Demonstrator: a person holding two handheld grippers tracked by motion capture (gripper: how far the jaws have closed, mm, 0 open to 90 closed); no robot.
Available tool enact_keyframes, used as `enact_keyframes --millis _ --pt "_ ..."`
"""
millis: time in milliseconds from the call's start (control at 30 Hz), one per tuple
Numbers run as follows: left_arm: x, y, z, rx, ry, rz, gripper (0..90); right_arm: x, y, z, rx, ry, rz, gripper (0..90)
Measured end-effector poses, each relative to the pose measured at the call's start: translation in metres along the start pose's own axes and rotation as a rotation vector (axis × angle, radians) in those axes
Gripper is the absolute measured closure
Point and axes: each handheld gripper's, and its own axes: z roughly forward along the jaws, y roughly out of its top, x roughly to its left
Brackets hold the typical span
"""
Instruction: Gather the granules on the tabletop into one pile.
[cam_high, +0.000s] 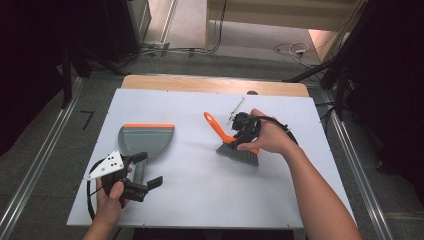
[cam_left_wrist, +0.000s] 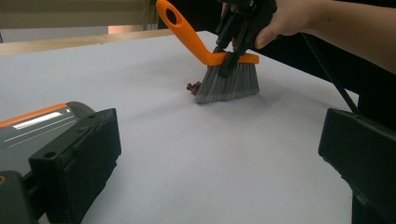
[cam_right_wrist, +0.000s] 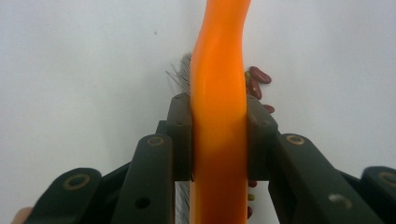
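Observation:
A hand brush (cam_high: 239, 154) with an orange handle and grey bristles stands bristles-down right of the white board's middle. My right gripper (cam_high: 245, 132) is shut on its orange back, and in the right gripper view both pads (cam_right_wrist: 181, 135) press the handle (cam_right_wrist: 218, 93). A few dark red beans (cam_right_wrist: 259, 77) lie against the bristles, also seen from the left gripper view as beans (cam_left_wrist: 193, 87). A grey dustpan (cam_high: 147, 139) with an orange lip lies at the left. My left gripper (cam_high: 146, 170) stands open by its handle, with bare board between the jaws (cam_left_wrist: 215, 154).
The white board (cam_high: 200, 195) lies on a wooden table whose far edge (cam_high: 215, 84) shows behind it. Cables trail from both grippers. Metal rails (cam_high: 30, 175) run along the floor on both sides, and dark stands rise at the back corners.

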Motion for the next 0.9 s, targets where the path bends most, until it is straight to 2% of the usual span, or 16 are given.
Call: enact_keyframes --millis 133,167,200,400,700,900 --pt "0.000 0.000 0.000 -0.002 0.000 -0.002 0.2 0.001 -0.001 -0.008 -0.031 -0.002 0.025 67.8" --pt "0.000 0.000 -0.001 -0.002 0.000 -0.002 0.2 0.000 -0.001 -0.010 -0.038 -0.002 0.008 67.8" --pt "0.000 0.000 -0.001 -0.005 0.000 -0.003 0.2 0.000 -0.002 -0.013 -0.045 -0.003 0.025 67.8" --pt "0.000 0.000 0.000 -0.006 -0.001 -0.003 0.2 -0.002 -0.008 -0.027 -0.082 -0.033 0.034 67.8" --pt "0.000 0.001 -0.001 -0.005 0.005 -0.002 0.2 -0.004 -0.019 -0.049 -0.121 -0.087 0.111 67.8" --pt "0.000 0.001 -0.001 -0.009 0.004 0.000 0.2 0.001 -0.030 -0.060 -0.185 -0.122 0.171 67.8"
